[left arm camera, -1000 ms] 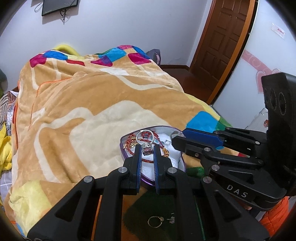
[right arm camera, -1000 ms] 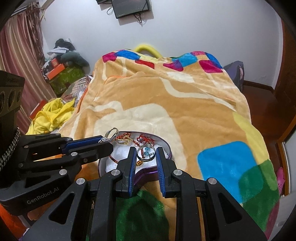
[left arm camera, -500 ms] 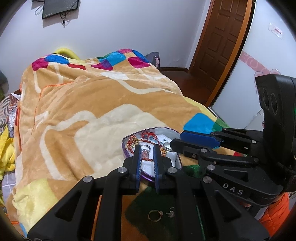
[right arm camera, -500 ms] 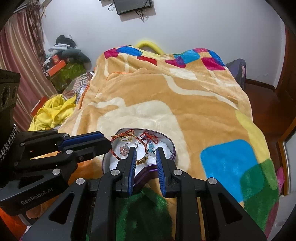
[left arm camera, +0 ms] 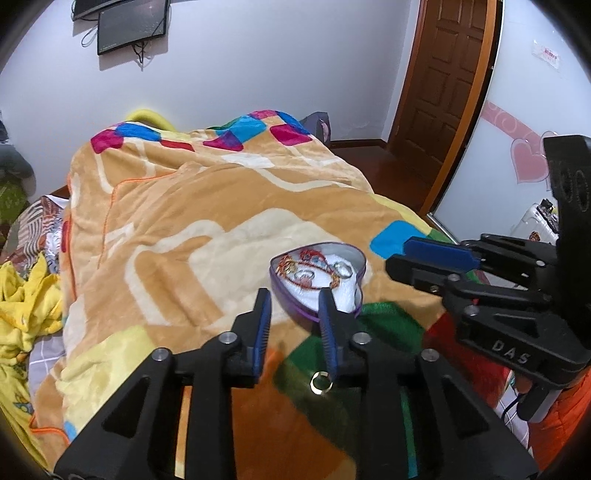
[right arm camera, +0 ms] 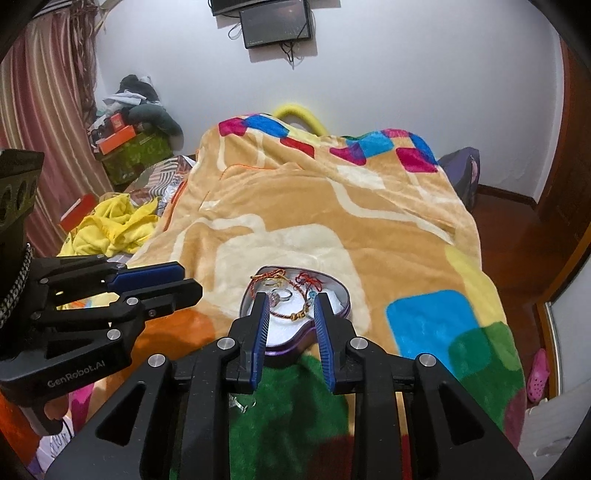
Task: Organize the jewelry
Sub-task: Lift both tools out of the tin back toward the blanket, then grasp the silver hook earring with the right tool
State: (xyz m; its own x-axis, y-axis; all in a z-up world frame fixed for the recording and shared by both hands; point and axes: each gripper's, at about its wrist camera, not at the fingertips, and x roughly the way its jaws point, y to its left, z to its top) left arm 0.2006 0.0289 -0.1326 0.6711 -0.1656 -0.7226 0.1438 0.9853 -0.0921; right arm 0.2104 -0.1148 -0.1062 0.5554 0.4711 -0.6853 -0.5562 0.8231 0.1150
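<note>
A purple heart-shaped tin (left arm camera: pixel 288 293) lies on the bed blanket, lined white, holding red and gold bracelets (left arm camera: pixel 314 258) and silver rings (left arm camera: pixel 343 269). It also shows in the right wrist view (right arm camera: pixel 343 295). My left gripper (left arm camera: pixel 293 295) is open and empty, raised just in front of the tin. My right gripper (right arm camera: pixel 290 299) is open and empty, raised over the tin's near edge. A gold ring (left arm camera: pixel 320 382) lies on the blanket under the left gripper. A small silver piece (right arm camera: pixel 238 400) lies on the blanket below the right gripper.
The orange patchwork blanket (left arm camera: pixel 192 206) covers the bed. Yellow cloth (right arm camera: pixel 110 225) and boxes (right arm camera: pixel 122 144) lie at the left. A brown door (left arm camera: pixel 443 85) and bare floor are on the right. A screen (right arm camera: pixel 275 22) hangs on the far wall.
Both grippers have opened and pulled back up from the tin. The rings they held now lie in the tin.
</note>
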